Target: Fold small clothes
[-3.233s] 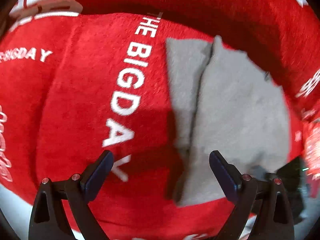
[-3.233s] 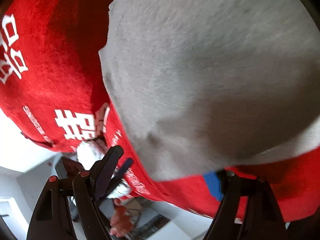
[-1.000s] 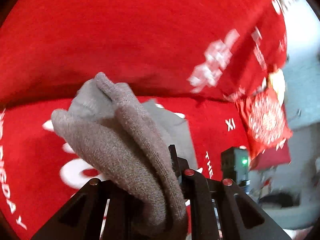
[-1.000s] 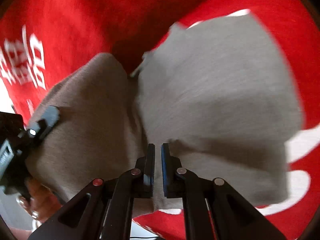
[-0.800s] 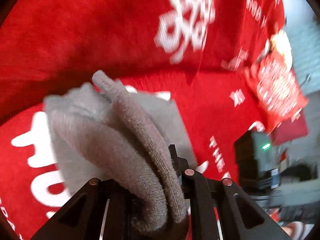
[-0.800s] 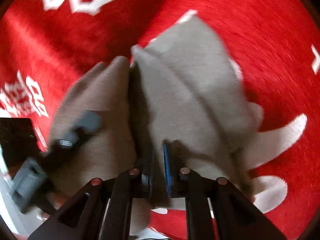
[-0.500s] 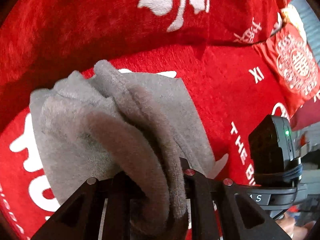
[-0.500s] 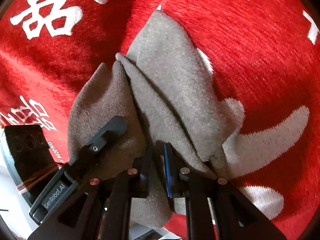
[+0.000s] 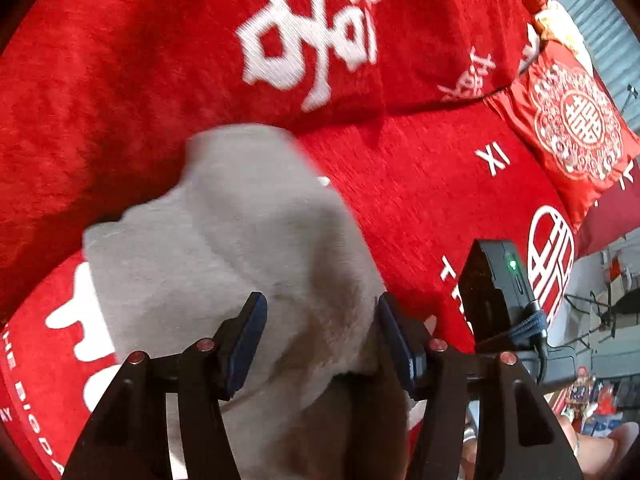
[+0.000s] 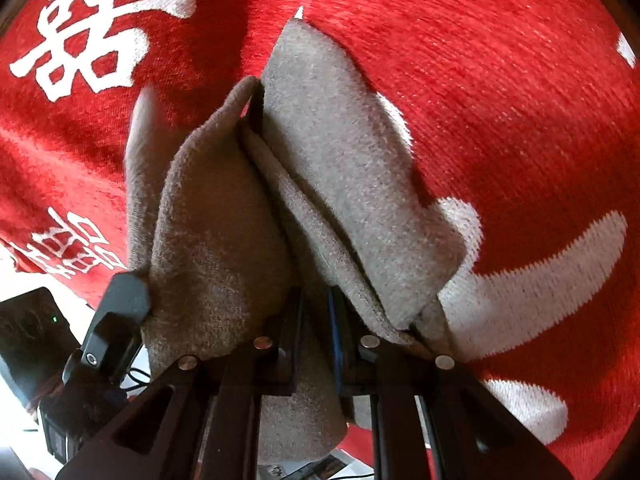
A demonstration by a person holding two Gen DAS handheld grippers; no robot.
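Note:
A small grey knitted garment (image 9: pixel 240 240) lies bunched in folds on the red cover (image 9: pixel 420 184). My left gripper (image 9: pixel 320 340) points steeply down over it. Its jaws are opening, and the grey cloth sits loose between them, blurred and sagging, with the pads (image 9: pixel 248 336) off it. In the right wrist view the same garment (image 10: pixel 344 152) rises in two ridges. My right gripper (image 10: pixel 316 320) is shut on its near edge, and a flap hangs below the fingers. One finger (image 10: pixel 120 300) of the left gripper touches the cloth's left side there.
The red plush cover bears large white characters (image 9: pixel 316 28) and rises into a backrest behind the garment. A red patterned cushion (image 9: pixel 572 120) lies at the far right. The right gripper's black body (image 9: pixel 500 288) with its green light is close on the right. A hand (image 9: pixel 600 448) shows at the bottom right.
The left jaws, shut on a thick fold of the grey cloth before, have parted and the fold has slumped onto the cover. Both grippers came down. The right grip is unchanged.

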